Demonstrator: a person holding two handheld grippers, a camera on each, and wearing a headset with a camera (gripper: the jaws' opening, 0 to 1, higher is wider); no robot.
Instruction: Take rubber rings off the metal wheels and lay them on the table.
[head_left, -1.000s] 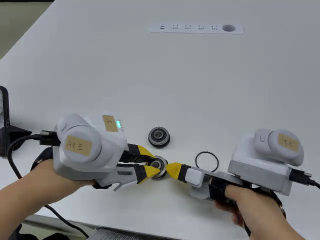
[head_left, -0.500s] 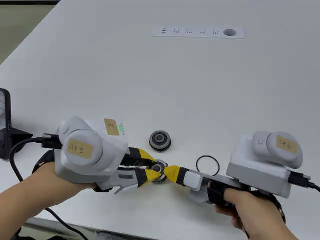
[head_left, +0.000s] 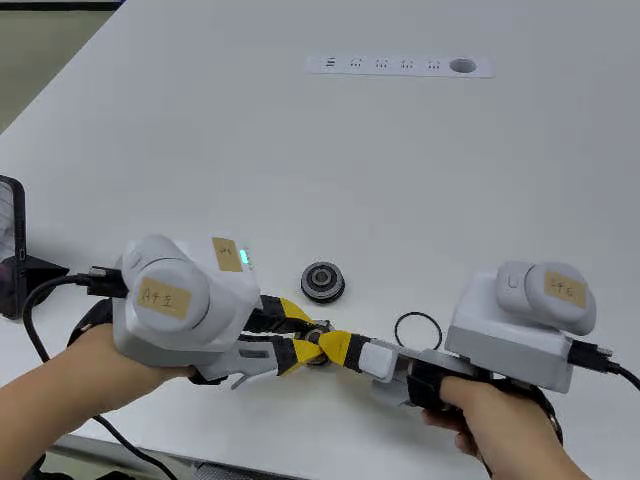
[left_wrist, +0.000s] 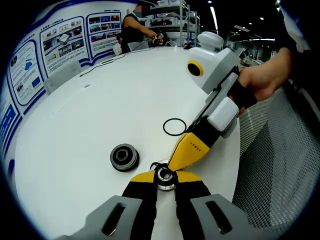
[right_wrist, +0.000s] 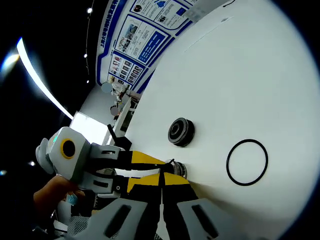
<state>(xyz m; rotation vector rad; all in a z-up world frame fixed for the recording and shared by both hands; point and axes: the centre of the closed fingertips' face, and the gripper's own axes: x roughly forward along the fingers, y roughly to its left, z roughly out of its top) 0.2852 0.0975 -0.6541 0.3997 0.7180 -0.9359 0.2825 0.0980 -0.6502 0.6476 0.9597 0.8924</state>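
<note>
Close to the near edge of the table (head_left: 420, 180), the left gripper (head_left: 306, 333) is clamped on a wheel (left_wrist: 165, 176), its yellow jaws on either side of the wheel's rim. This looks like a brace, holding the wheel steady while the other tool works on it. The right gripper (head_left: 338, 347) comes in from the opposite side with its jaws pressed together and its tip against the wheel's rim. That fits a pinch on the rubber to peel it off, but whether any rubber sits between the jaws is too small to tell. A loose ring (head_left: 418, 329) lies flat on the table just beside the right gripper, towards the near right corner, so one removal appears to be done. The other wheel (head_left: 322, 281) lies flat just beyond the held one, apart from both grippers, and seems to be waiting its turn. A power strip (head_left: 398, 65) is set along the far edge, and a dark device (head_left: 10, 245) stands at the left edge with a cable trailing from it.
</note>
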